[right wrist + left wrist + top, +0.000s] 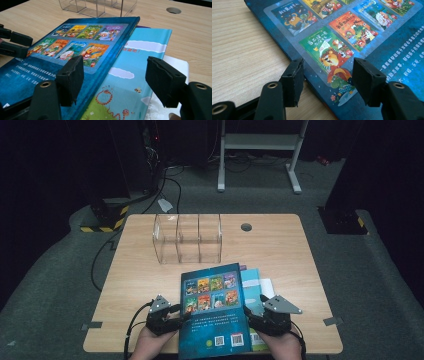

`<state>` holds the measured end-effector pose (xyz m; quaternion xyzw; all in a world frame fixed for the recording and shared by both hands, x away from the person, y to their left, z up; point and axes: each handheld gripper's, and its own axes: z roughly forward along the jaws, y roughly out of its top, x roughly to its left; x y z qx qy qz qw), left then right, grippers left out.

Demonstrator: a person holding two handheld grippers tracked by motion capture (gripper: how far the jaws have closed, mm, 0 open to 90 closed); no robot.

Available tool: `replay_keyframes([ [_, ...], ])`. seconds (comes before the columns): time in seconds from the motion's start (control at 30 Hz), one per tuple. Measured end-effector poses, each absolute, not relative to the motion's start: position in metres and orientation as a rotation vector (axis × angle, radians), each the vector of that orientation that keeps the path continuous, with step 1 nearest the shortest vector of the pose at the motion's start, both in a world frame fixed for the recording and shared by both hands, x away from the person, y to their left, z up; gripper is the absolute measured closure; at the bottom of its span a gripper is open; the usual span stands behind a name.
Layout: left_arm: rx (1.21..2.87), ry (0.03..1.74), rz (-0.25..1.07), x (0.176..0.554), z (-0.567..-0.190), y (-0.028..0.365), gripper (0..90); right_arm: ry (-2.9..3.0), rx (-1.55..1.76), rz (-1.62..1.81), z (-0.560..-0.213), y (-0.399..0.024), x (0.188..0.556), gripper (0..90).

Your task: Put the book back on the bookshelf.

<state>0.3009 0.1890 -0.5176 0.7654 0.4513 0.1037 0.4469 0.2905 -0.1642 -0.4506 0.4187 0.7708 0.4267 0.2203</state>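
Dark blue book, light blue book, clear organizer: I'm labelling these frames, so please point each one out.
dark blue book [212, 312], high view, middle of its cover
light blue book [130, 82], right gripper view, its cover
clear organizer [187, 240], high view, middle compartment

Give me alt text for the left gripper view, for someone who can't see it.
The left gripper, fingers apart, straddles the near edge of a dark blue book lying on a wooden table. One finger is over the table, the other over the cover, which shows a grid of small cartoon picture-book covers above white text.
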Motion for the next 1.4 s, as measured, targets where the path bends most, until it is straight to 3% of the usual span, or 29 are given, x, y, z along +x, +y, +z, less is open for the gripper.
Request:
replay_keyframes([
  [0.87,1.9,0.996,0.274,0.306,-0.513,0.159,45.7,2.109,1.216,1.162,-0.452,-0.18,0.28,31.9],
  [1.4,1.894,1.063,0.214,0.303,-0.511,0.158,44.1,2.122,1.208,1.142,-0.453,-0.178,0.281,33.4],
])
